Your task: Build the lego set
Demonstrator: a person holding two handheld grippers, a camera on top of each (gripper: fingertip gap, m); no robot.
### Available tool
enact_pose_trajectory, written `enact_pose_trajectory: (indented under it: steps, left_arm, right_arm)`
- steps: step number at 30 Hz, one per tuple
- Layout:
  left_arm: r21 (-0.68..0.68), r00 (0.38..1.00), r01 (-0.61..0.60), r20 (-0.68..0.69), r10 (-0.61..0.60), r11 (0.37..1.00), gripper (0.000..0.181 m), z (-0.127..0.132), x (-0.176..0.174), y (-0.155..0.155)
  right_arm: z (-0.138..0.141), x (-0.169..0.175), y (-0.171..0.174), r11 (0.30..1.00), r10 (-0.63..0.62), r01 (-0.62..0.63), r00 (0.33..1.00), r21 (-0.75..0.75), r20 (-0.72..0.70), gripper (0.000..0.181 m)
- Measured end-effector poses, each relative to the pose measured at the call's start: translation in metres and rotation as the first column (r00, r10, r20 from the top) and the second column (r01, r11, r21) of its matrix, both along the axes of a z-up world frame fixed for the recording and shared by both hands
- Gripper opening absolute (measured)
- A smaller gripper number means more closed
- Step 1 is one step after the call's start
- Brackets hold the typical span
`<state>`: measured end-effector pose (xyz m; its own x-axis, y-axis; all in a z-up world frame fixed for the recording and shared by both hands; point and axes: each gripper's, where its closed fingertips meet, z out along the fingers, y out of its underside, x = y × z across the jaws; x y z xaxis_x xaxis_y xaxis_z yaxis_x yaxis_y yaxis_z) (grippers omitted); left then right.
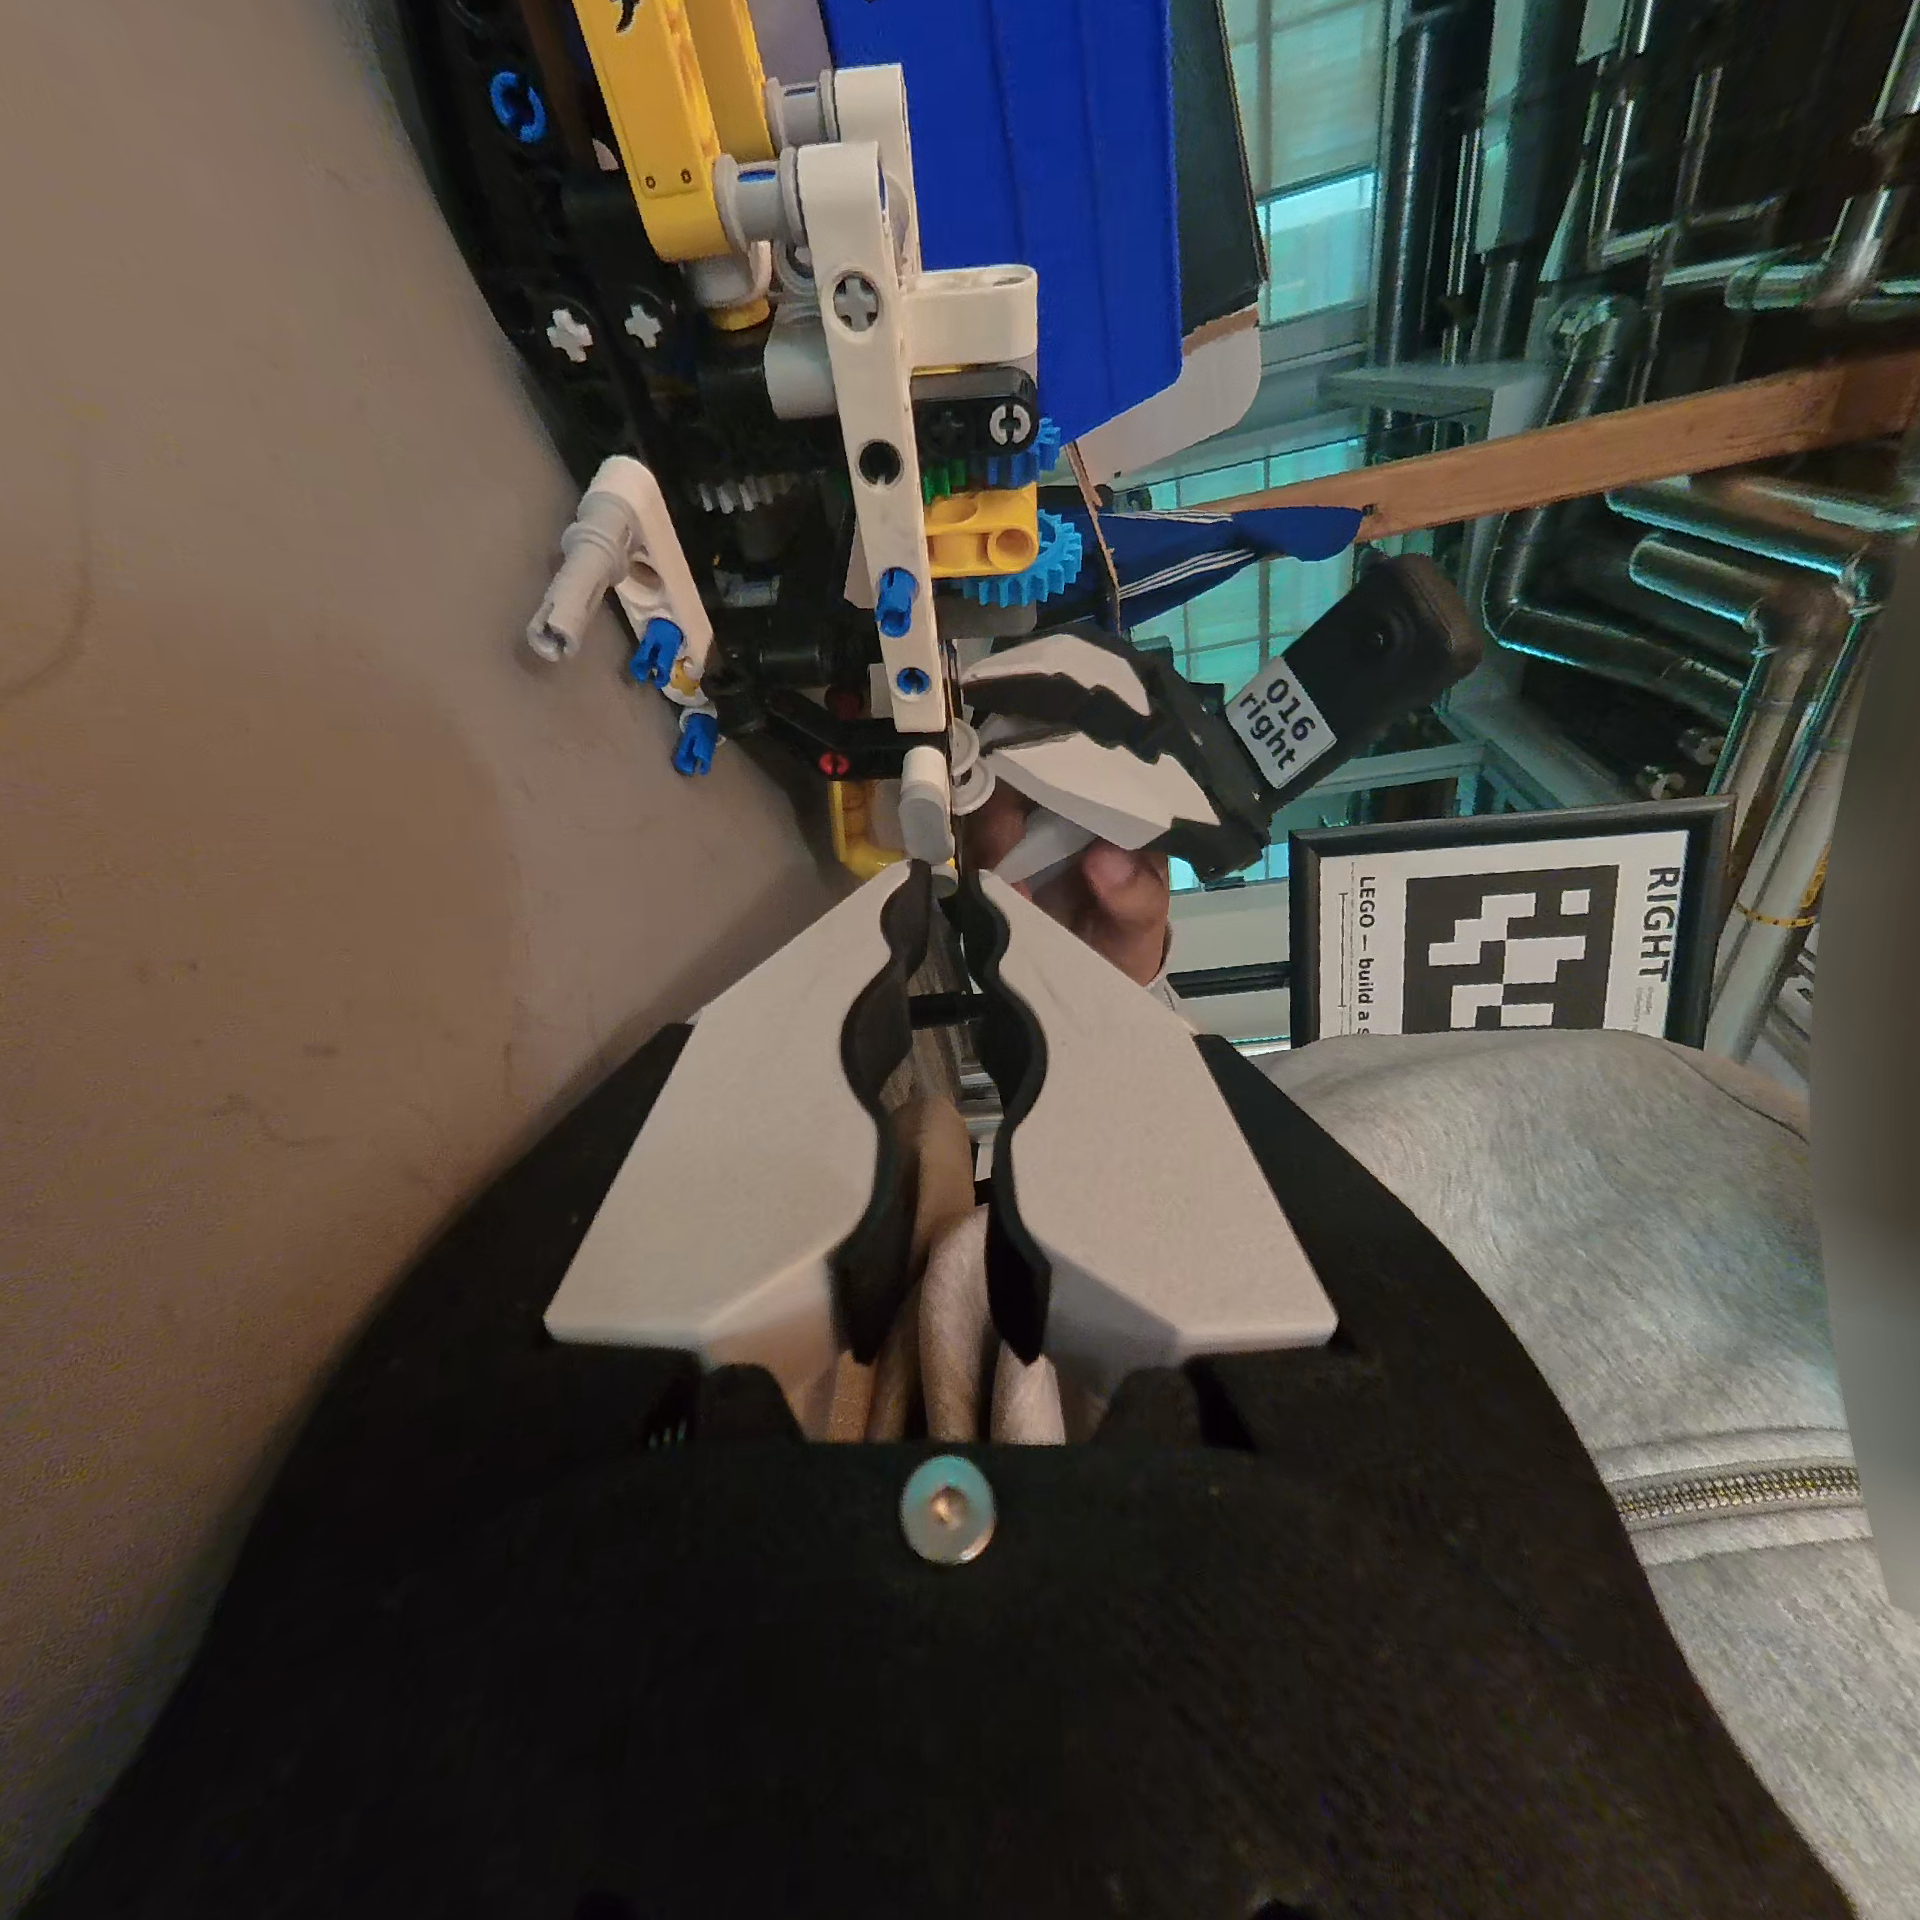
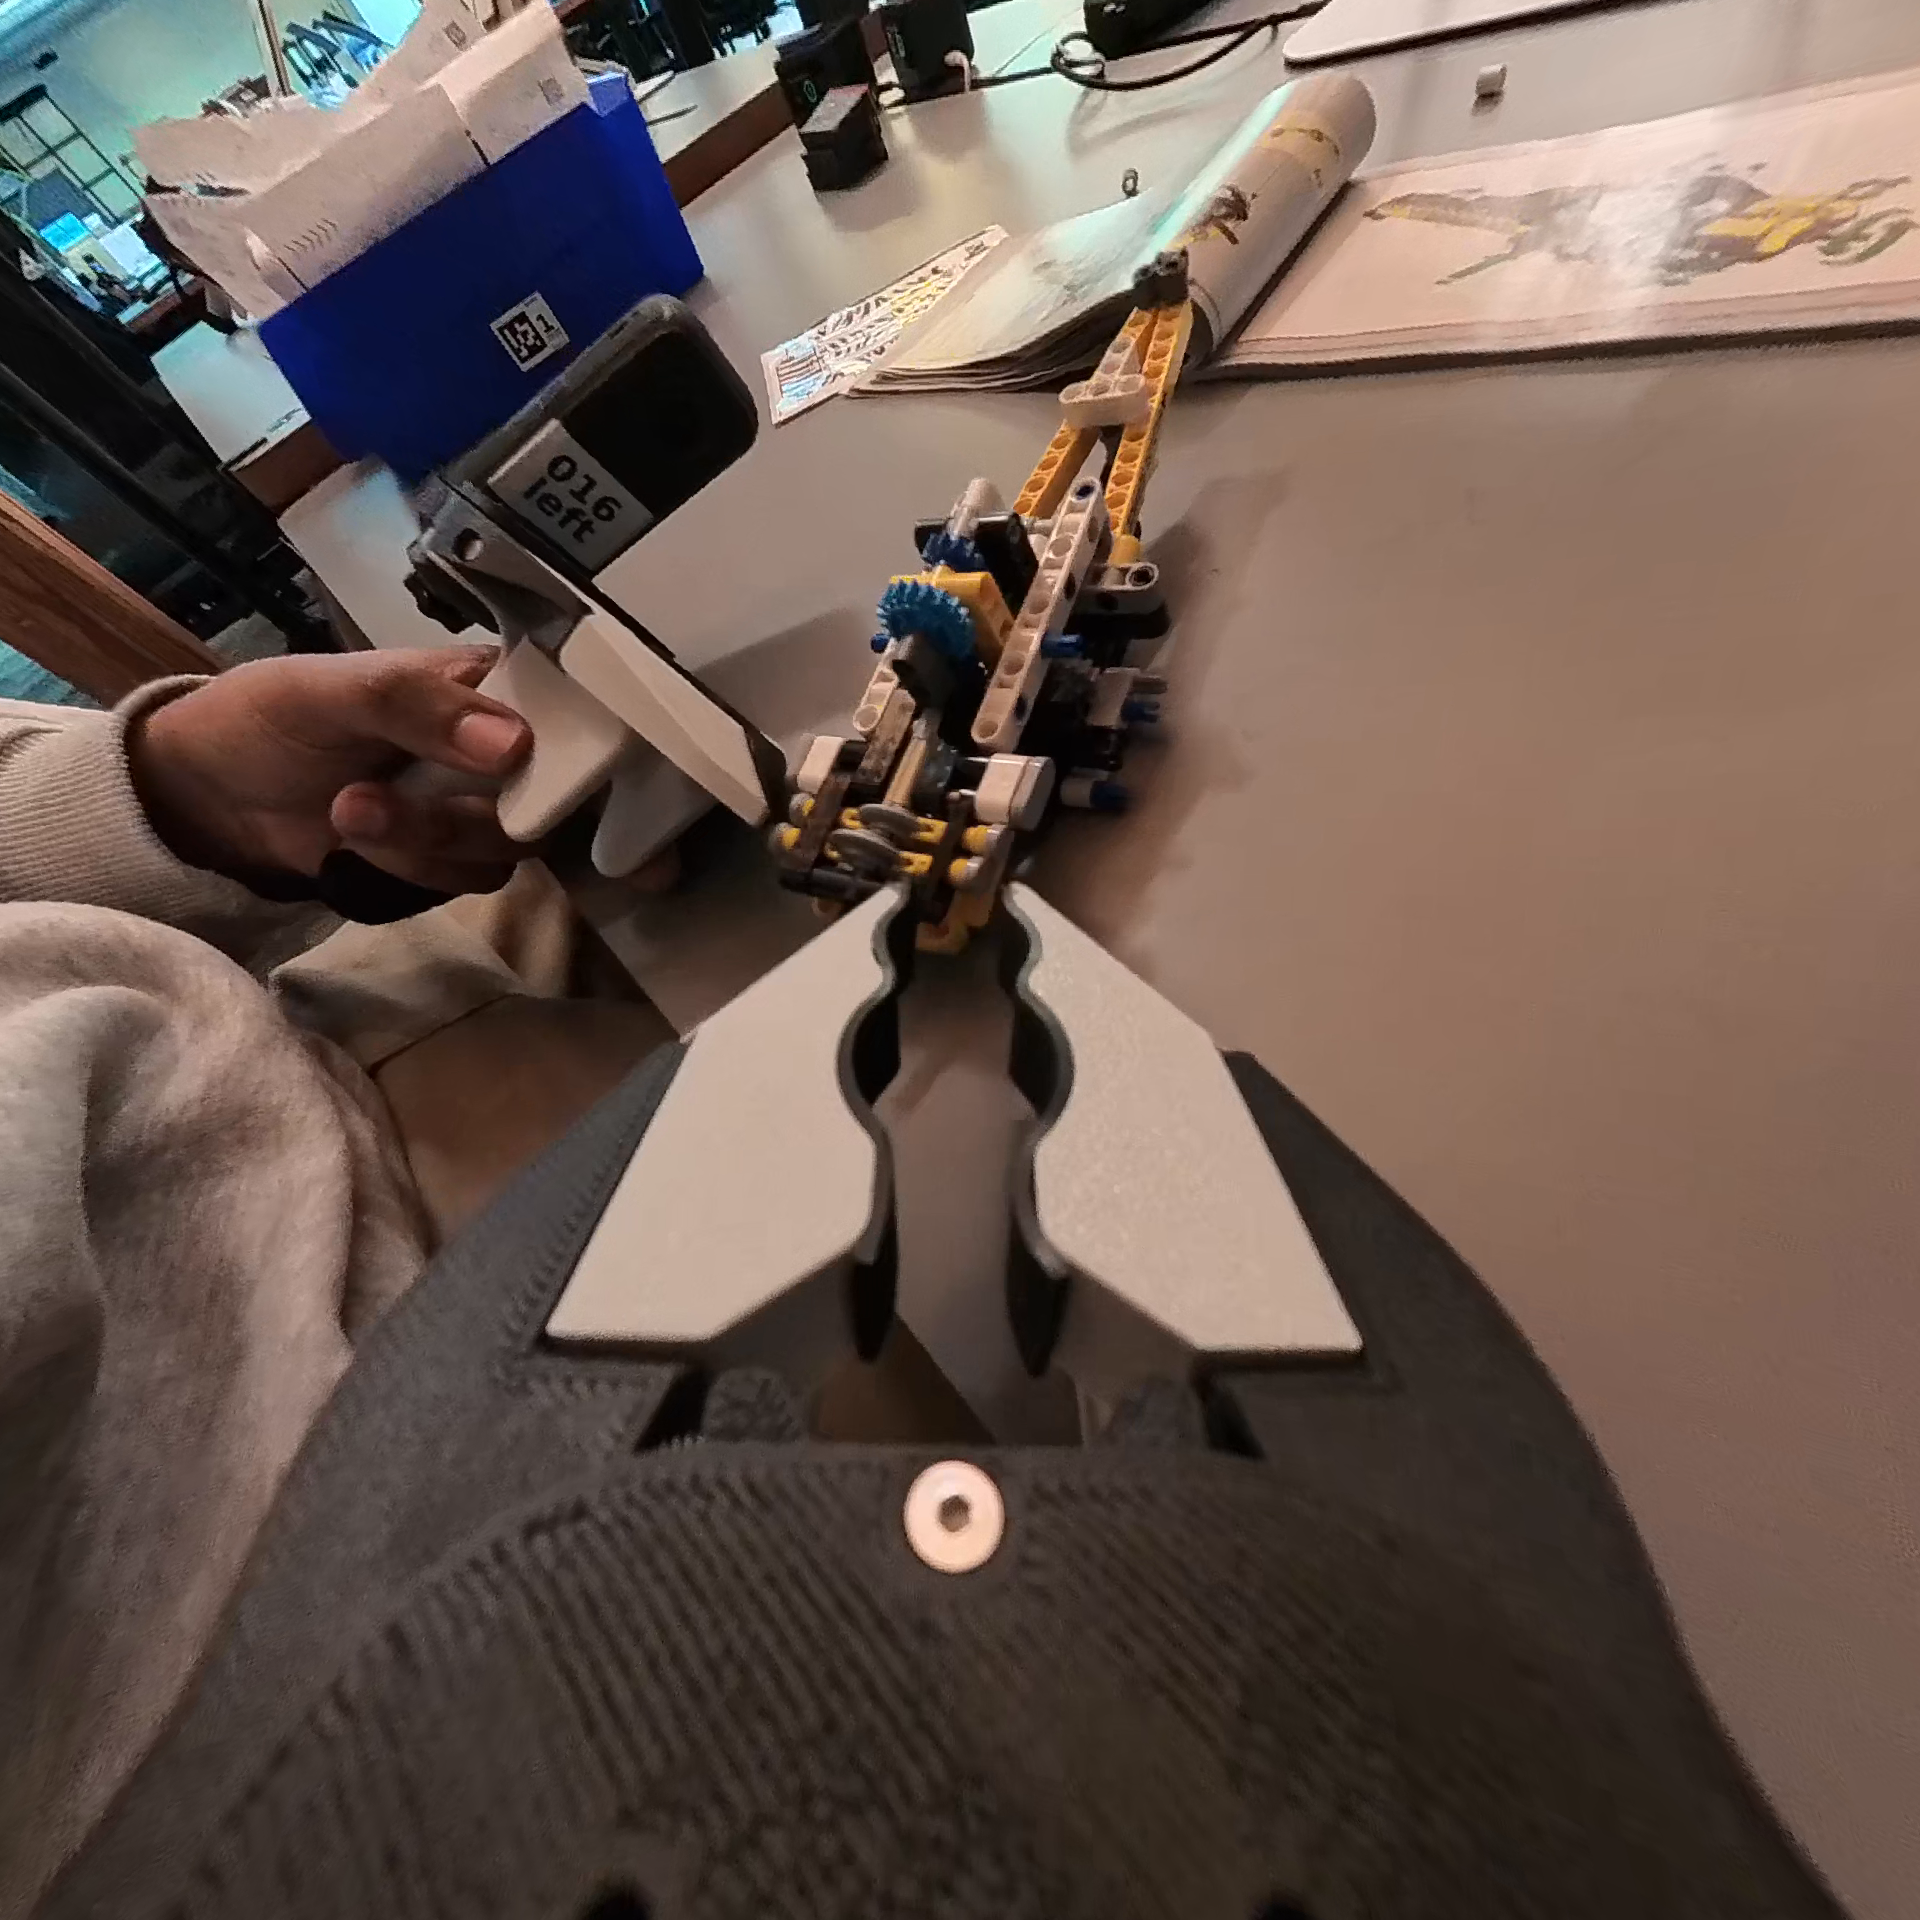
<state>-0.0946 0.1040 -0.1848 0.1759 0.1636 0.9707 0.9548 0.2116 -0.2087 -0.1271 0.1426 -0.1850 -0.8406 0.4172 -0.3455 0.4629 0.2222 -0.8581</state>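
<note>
The lego model [image 2: 997,686] lies on the table [image 2: 1507,831], at twelve o'clock from the right gripper [image 2: 956,914]. Its jaws clamp the model's near end. The left gripper [image 1: 940,883], at nine o'clock, pinches the model too.

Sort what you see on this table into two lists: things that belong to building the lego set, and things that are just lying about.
Belongs to the job:
- lego model
- left gripper, at the model's near end
- right gripper, also at the near end
- open instruction booklet
- sticker sheet

Just lying about:
- blue bin stuffed with white paper
- black devices at the far edge of the table
</note>
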Motion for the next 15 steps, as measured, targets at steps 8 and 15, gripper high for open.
enact_pose_trajectory:
  steps: [8,15]
  left_arm:
    - [0.0,1.0,-0.001,0.0,0.001,1.0,0.004,0.0,0.0,0.0]
    - [0.0,1.0,0.0,0.0,0.0,1.0,0.005,0.0,0.0,0.0]
  right_arm:
    - [0.0,0.009,-0.006,0.998,0.054,-0.052,0.997,0.04,-0.048,0.014]
    - [-0.003,0.011,-0.008,0.997,0.065,-0.064,0.998,0.039,-0.022,0.014]
